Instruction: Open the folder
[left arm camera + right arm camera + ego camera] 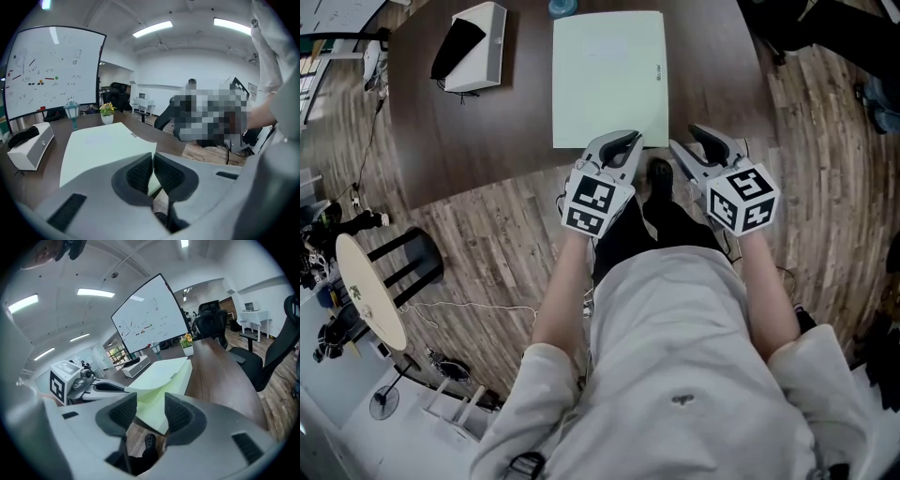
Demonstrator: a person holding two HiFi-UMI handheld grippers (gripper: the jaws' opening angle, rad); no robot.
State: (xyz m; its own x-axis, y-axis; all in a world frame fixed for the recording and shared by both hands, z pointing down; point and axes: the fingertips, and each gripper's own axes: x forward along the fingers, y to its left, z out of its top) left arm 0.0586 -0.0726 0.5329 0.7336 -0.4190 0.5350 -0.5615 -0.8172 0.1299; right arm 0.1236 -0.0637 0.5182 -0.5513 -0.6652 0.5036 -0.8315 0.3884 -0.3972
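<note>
Left gripper (153,161): my jaws are pinched on the near corner of the folder's (609,80) cover, which is raised off the rest.
Right gripper (151,404): my jaws are wide apart and hold nothing; the folder's near edge is just beyond them.
Folder: pale green, at the dark counter's (516,141) near edge.
Room: white box (478,47) to the folder's left, whiteboard (51,70) behind, wood floor (487,244).

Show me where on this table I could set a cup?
Bare tabletop lies in front of the white box, left of the folder, and in the strip along the folder's right side. The folder's near edge is crowded by the left gripper and right gripper.
</note>
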